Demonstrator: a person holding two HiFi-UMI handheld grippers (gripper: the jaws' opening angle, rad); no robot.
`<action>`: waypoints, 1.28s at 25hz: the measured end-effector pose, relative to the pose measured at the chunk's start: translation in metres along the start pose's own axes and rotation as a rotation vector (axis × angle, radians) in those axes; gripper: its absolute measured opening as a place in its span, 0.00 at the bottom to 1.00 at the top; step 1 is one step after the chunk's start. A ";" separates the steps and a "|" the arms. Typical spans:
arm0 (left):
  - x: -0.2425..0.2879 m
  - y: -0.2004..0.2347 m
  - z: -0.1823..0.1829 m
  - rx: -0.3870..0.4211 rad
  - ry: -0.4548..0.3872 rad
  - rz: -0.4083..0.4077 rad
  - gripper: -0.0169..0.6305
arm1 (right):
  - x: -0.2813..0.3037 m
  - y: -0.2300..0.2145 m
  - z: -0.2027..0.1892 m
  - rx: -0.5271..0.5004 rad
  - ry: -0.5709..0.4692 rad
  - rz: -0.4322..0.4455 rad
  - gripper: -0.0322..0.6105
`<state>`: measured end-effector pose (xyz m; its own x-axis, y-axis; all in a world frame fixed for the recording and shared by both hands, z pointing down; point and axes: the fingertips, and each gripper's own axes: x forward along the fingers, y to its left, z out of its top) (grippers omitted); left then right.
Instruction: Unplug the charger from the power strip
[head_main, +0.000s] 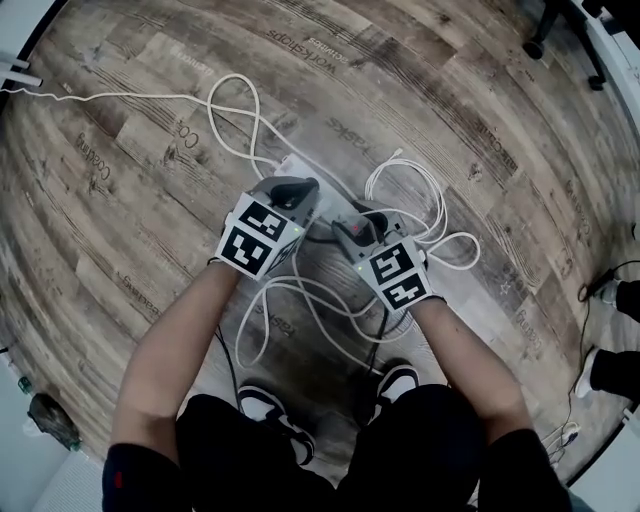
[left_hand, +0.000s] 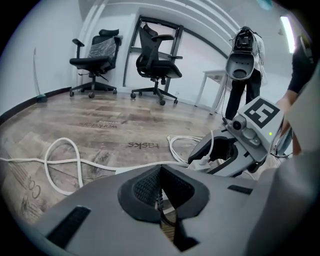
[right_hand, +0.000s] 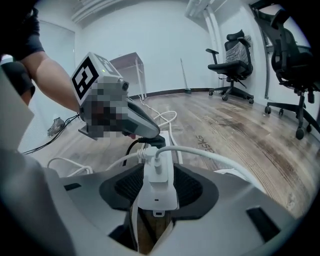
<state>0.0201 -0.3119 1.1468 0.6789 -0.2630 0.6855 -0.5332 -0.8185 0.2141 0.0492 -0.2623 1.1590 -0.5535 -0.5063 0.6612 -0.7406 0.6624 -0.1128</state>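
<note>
Closest in, right tongs shut tight on the white charger, gripping it by both sides and holding it upright. From the charger's far end, a white cable arcing away to the right. Just beyond, a white power strip flat on the wooden floor, with a black plug seated in it. Cannot tell whether the charger's prongs sit in the strip or clear of it.

Left tongs closed too, pads meeting, nothing visible between them. Tip low over the black plug on the strip; touching it or not, cannot tell.

From the head view, both tongs side by side above the strip, close together but apart, held out in front of bare forearms and dark shorts. Around the strip, loose loops of white cord scattered over the floor, some running under the hands. At the far wall in the left gripper view, two black office chairs.
</note>
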 end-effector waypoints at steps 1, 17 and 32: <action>0.001 0.000 -0.001 -0.011 0.002 -0.005 0.05 | 0.002 -0.001 -0.001 0.005 0.005 -0.001 0.35; 0.002 0.009 -0.003 -0.106 -0.042 -0.020 0.05 | 0.007 -0.004 0.001 -0.057 0.021 -0.045 0.21; 0.006 0.006 -0.001 -0.066 -0.018 0.015 0.05 | -0.001 -0.004 0.018 -0.081 -0.011 -0.083 0.21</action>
<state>0.0201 -0.3176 1.1528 0.6791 -0.2848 0.6766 -0.5751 -0.7792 0.2492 0.0464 -0.2745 1.1454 -0.4961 -0.5669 0.6577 -0.7511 0.6602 0.0025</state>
